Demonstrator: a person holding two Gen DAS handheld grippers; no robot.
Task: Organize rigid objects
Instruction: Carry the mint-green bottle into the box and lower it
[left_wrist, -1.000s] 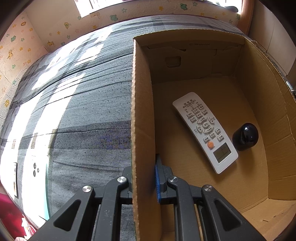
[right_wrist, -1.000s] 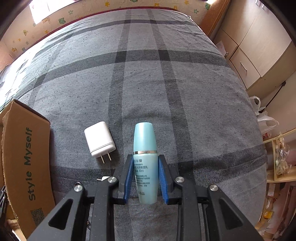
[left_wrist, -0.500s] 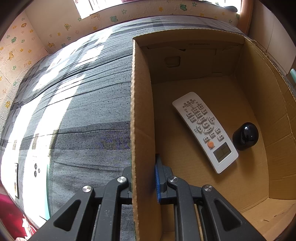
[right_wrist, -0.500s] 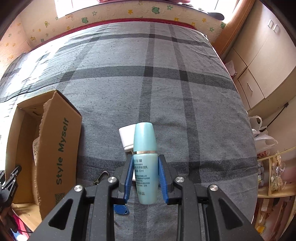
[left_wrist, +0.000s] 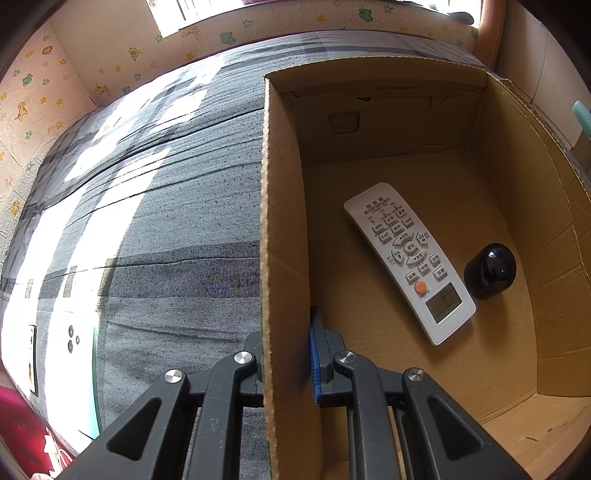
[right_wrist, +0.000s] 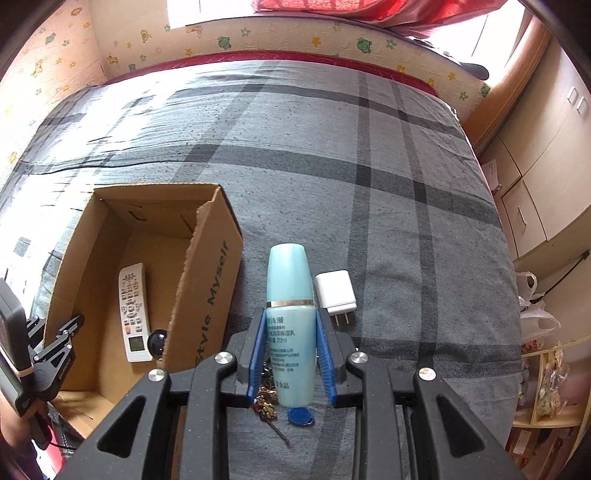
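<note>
1. My right gripper (right_wrist: 291, 354) is clamped on a pale blue bottle (right_wrist: 290, 317); both blue pads (right_wrist: 256, 354) press its lower body, and its rounded cap end points away from me, above the bed.
2. My left gripper (left_wrist: 286, 363) pinches the left wall of the cardboard box (left_wrist: 282, 229), one finger outside and the blue-padded finger inside, both flat against the board.
3. The right wrist view shows the box (right_wrist: 207, 280) from outside, with green lettering on its near wall, and my left gripper (right_wrist: 55, 350) at its lower left edge. It also shows a white charger (right_wrist: 336, 291) lying just beside the bottle, prongs toward me, and a bunch of keys (right_wrist: 267, 404) with a blue fob (right_wrist: 301, 417) on the cover under the bottle's base.
4. The left wrist view shows the box floor: a white remote (left_wrist: 408, 260) lies diagonally, screen end nearest me, and a glossy black rounded object (left_wrist: 489, 269) sits just beside that end, near the right wall. The right view catches the same remote (right_wrist: 133, 314) and black object (right_wrist: 157, 341).
5. The box is raw brown corrugated board with rough torn edges. The bedcover (right_wrist: 369, 166) is grey woven cloth crossed by darker stripes. The bottle is smooth plastic with a thin metallic band and printed text.
</note>
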